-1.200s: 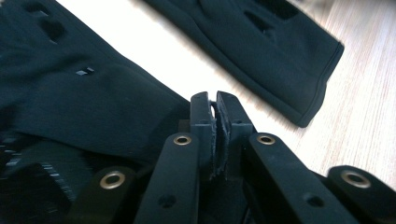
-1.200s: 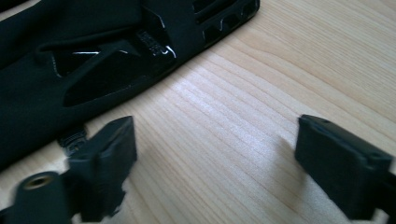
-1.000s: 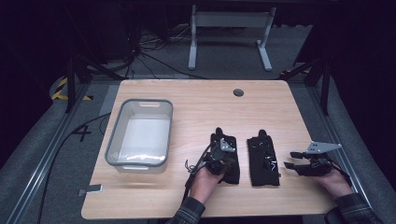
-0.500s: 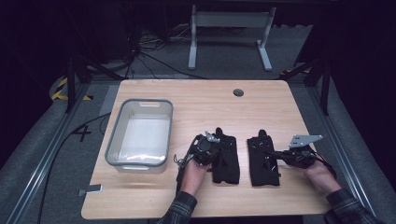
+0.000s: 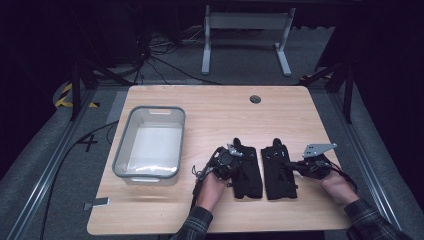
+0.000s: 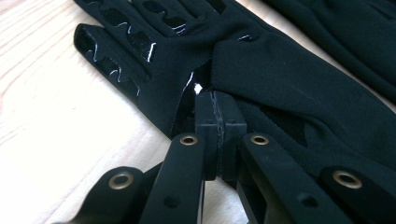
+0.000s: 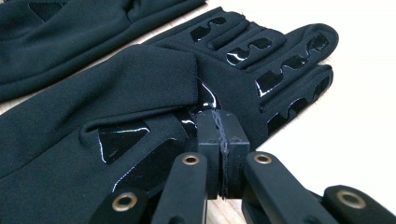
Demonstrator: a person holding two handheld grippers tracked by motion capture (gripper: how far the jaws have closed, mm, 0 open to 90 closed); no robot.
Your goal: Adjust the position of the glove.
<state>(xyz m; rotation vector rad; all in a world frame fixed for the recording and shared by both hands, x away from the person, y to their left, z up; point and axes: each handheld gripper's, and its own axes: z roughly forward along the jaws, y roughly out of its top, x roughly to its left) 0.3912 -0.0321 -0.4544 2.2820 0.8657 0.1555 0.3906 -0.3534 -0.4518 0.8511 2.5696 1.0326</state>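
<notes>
1. high view: two black gloves lie flat side by side near the front edge of the wooden table [image 5: 215, 107], the left glove [image 5: 247, 172] and the right glove [image 5: 280, 172] just apart, fingers pointing away from the person. a clear plastic bin [image 5: 150, 145] stands empty to the left of them, apart from both.
2. the left gripper [image 5: 235, 155] sits at the outer edge of the left glove [image 6: 261, 60]; in the left gripper view its jaws are fully closed against each other, tips at the glove's edge by the base of the thumb. whether a sliver of fabric is pinched between them i cannot tell.
3. the right gripper [image 5: 295, 165] is at the outer edge of the right glove [image 7: 154, 93]; its jaws have just been closing and now meet pad to pad at the glove's edge. no cloth visibly sits between them.
4. handling, as a judgement: the gloves look thin, light and limp, so they will droop and fold when lifted. the glossy grip patches on palm and fingers likely give friction; the plain fabric may slip.
5. a good hold is probably a pinch of the cuff or the side edge, biting through both layers.
</notes>
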